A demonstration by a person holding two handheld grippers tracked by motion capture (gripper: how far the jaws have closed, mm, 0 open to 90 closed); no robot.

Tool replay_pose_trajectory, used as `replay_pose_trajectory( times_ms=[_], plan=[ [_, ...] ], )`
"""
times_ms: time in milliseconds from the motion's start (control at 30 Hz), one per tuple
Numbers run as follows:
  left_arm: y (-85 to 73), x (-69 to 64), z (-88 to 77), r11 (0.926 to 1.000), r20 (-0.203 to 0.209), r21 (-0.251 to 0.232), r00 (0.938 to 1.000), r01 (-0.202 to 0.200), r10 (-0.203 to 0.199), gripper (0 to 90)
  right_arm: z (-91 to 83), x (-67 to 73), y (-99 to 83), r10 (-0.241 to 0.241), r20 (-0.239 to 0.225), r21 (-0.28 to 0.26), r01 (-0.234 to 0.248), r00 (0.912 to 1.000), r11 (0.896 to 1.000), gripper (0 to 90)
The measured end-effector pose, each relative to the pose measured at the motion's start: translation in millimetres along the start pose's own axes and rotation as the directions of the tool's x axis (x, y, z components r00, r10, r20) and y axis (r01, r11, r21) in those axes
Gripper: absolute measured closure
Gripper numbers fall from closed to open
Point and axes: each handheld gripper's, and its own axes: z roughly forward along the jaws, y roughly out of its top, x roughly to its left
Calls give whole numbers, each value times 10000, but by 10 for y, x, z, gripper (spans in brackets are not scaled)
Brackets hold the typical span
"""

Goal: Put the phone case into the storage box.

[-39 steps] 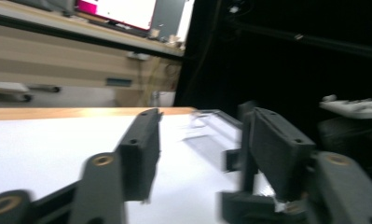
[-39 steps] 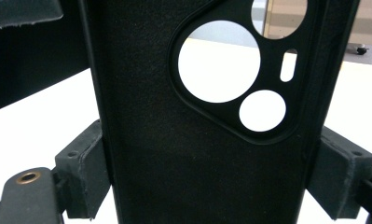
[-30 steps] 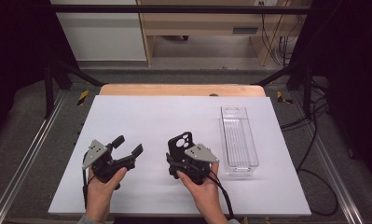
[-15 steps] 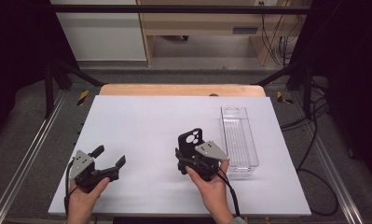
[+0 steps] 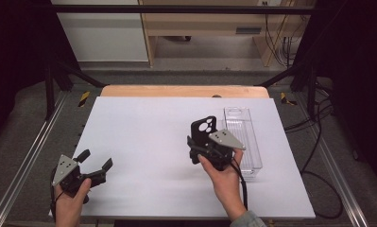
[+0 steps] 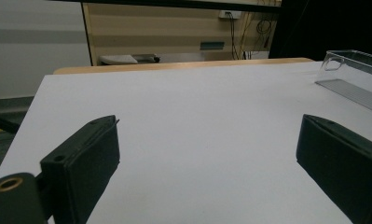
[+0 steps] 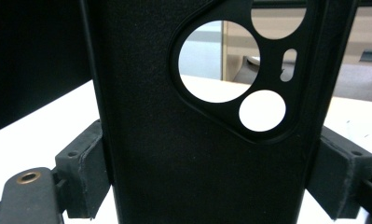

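A clear plastic tray (image 5: 243, 142) lies on the right part of the white tabletop (image 5: 143, 127). Behind the tabletop stands a wooden desk (image 5: 200, 21), with cables (image 5: 276, 42) beside it.

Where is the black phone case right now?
In the high view, the black phone case stands upright in the right tongs, just left of the clear plastic tray.

Item count, high view:

- Grippers: two. The left gripper (image 5: 95, 163) sits at the lower left of the frame; the right gripper (image 5: 202, 142) sits right of centre.
- Hands: two, one per gripper.
- Phone cases: one black phone case (image 5: 204, 132), right of centre, with three round cut-outs and one slot as counted in the right gripper view.
- Clear plastic trays: one clear tray (image 5: 245, 142), at the right of the frame.
- White boards: one white board (image 5: 143, 123), centre of the frame.
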Motion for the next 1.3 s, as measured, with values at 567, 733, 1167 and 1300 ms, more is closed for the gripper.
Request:
replay_pose_trajectory(
  times_ms=[567, 733, 1167, 1300],
  plan=[
    [0, 61, -15, 9988, 74, -364, 9994, 329, -327, 61, 143, -675, 667, -328, 1350, 60, 323, 9903, 9995, 143],
    [6, 22, 1, 9994, 186, -321, 9998, 94, -88, 58, 215, -830, 742, -347, 1699, 66, 341, 9848, 9994, 143],
    [2, 31, -3, 9993, 219, -347, 9996, 165, -158, 58, 397, -1156, 770, -153, 2308, -135, 189, 9729, 9997, 142],
    [3, 36, -8, 9989, 214, -418, 9995, 221, -212, 57, 460, -1235, 756, -2, 2518, -188, 51, 9678, 9998, 142]
  ],
)
